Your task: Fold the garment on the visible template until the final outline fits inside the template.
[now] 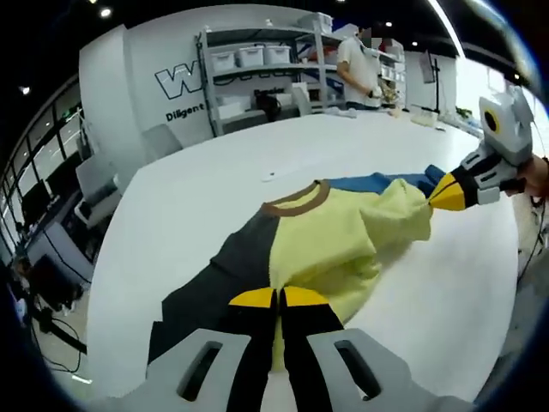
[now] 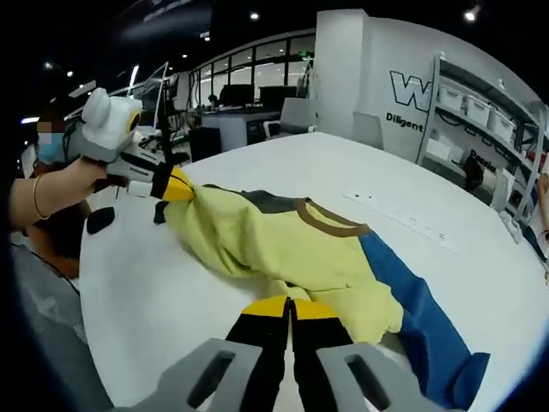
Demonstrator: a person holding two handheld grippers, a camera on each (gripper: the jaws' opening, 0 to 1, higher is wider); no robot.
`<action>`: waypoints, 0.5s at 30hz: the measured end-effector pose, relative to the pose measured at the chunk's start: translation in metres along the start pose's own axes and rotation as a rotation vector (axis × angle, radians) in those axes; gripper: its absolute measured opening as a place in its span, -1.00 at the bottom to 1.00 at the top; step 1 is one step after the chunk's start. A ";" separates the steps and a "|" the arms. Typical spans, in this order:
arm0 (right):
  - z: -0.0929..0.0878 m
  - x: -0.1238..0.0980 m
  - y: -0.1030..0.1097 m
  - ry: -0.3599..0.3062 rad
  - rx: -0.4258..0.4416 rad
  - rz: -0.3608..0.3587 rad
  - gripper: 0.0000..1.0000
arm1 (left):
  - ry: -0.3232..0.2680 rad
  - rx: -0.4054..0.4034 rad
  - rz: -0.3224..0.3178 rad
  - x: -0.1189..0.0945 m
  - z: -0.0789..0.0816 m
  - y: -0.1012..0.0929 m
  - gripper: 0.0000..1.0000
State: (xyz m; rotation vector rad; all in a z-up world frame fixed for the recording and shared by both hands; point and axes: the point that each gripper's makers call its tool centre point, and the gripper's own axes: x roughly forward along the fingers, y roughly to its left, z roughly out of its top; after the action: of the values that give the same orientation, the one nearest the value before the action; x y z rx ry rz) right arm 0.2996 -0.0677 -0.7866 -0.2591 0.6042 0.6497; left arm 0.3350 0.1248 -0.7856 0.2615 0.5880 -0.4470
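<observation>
The garment (image 1: pixel 326 236), a yellow top with a brown collar (image 1: pixel 296 199), a dark grey panel (image 1: pixel 214 287) and a blue sleeve (image 1: pixel 377 183), is spread loosely over the white table (image 1: pixel 206 180). A marked template outline cannot be made out on the table surface in either view.

In the left gripper view, the left gripper (image 1: pixel 278 298) is seen with its yellow-tipped jaws pressed together at the near hem of the garment, right where grey and yellow meet; cloth appears to be pinched between them. Ahead and to the right of those jaws, the right gripper (image 1: pixel 448 194) is seen closed on a bunched corner of yellow fabric, which is drawn into a point at its tips.

In the right gripper view, the same hold is seen from the other side: the right gripper (image 2: pixel 290 307) is shut at the yellow edge just in front of its jaws, with the blue sleeve (image 2: pixel 420 318) trailing off to their right, and the left gripper (image 2: pixel 176 186) is clamped far ahead to the left, carried by a hand (image 2: pixel 60 189).

The step in hand is judged to be an early fold, with two edges gripped and the cloth stretched between them. Next, both held edges would need to be carried together across the body of the garment and laid flat, with the sleeve tucked inward.
</observation>
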 end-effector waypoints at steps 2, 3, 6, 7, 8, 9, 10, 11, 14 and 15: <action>-0.001 -0.006 0.003 -0.001 0.001 0.002 -1.00 | -0.006 0.003 0.001 -0.002 0.001 0.000 -1.00; -0.001 -0.008 0.003 -0.002 -0.001 0.002 -1.00 | -0.011 0.000 -0.002 -0.006 0.002 -0.001 -1.00; -0.003 -0.016 0.004 -0.002 0.002 0.004 -1.00 | -0.023 -0.003 -0.005 -0.012 0.005 -0.003 -1.00; -0.003 -0.017 0.004 -0.001 0.003 0.004 -1.00 | -0.024 -0.002 -0.005 -0.013 0.005 -0.003 -1.00; -0.003 -0.024 0.005 -0.010 0.019 0.003 -1.00 | -0.023 -0.001 -0.008 -0.015 0.006 -0.004 -1.00; -0.003 -0.027 0.005 -0.010 0.024 0.004 -1.00 | -0.017 0.000 -0.014 -0.017 0.005 -0.006 -1.00; -0.004 -0.031 0.006 -0.009 0.026 0.003 -1.00 | -0.014 0.000 -0.016 -0.020 0.005 -0.007 -1.00; -0.004 -0.034 0.007 -0.009 0.027 0.002 -1.00 | -0.013 -0.002 -0.020 -0.022 0.004 -0.008 -1.00; -0.007 -0.044 0.010 -0.003 0.022 0.006 -1.00 | -0.006 -0.007 -0.047 -0.029 0.003 -0.015 -1.00; -0.008 -0.047 0.011 0.000 0.019 0.007 -1.00 | -0.002 -0.006 -0.050 -0.031 0.002 -0.016 -1.00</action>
State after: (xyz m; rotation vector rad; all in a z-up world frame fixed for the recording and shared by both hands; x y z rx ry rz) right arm 0.2593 -0.0855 -0.7651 -0.2395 0.6109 0.6503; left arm 0.3053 0.1201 -0.7679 0.2415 0.5949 -0.4935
